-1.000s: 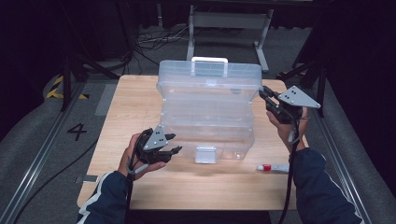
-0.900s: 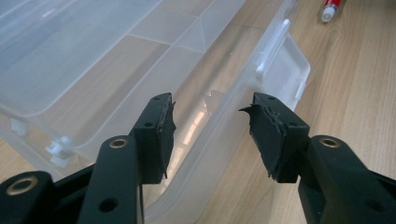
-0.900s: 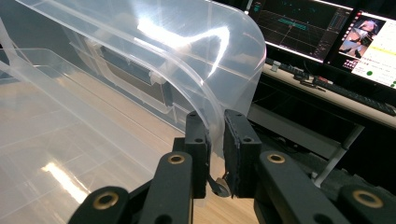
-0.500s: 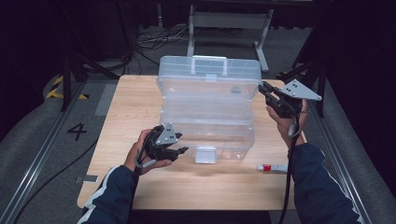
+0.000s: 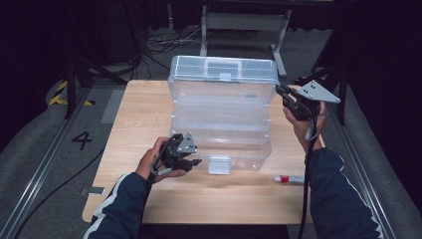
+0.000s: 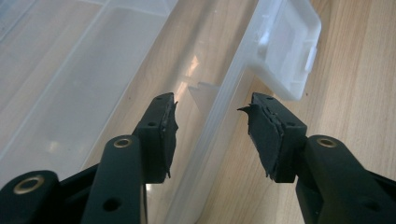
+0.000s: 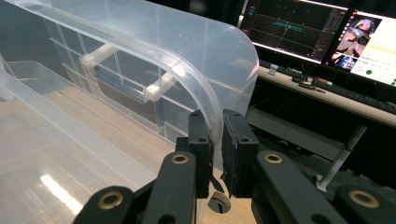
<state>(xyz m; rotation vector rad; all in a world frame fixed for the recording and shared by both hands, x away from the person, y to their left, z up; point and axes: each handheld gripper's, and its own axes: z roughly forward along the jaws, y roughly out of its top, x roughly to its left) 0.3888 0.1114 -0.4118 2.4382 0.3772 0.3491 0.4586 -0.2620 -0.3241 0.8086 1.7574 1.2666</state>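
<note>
Fingers first: right gripper (image 7: pixel 215 154) has its pads clamped on the curved edge of the lid (image 7: pixel 154 60) of the clear plastic organiser box (image 5: pixel 221 117), at the lid's right rear corner. Left gripper (image 6: pixel 212 135) is released, jaws standing apart astride the front wall (image 6: pixel 219 140) of the box's bottom tray; the pads do not press on it. Its jaws have just been closing a little, with that wall between them.

Box location: middle of the wooden table (image 5: pixel 144 114), lid raised and the tiers stepped down toward the person. White front latch (image 5: pixel 219 165) hangs down at the lower front edge, just right of the left gripper (image 5: pixel 185 155). In the high view the right gripper (image 5: pixel 288 97) sits at the lid's right end. A small tube with a red cap (image 5: pixel 291 178) lies on the table near the front right corner, apart from the box.

Step in hand, as judged: box held open by the lid while the left side lines up a grip on the front rim to steady the base.

Next move calls for: closing the left pads squarely on the thin wall, clear of the latch, before the lid is swung either way. Slick plastic; a shallow bite may slip.
</note>
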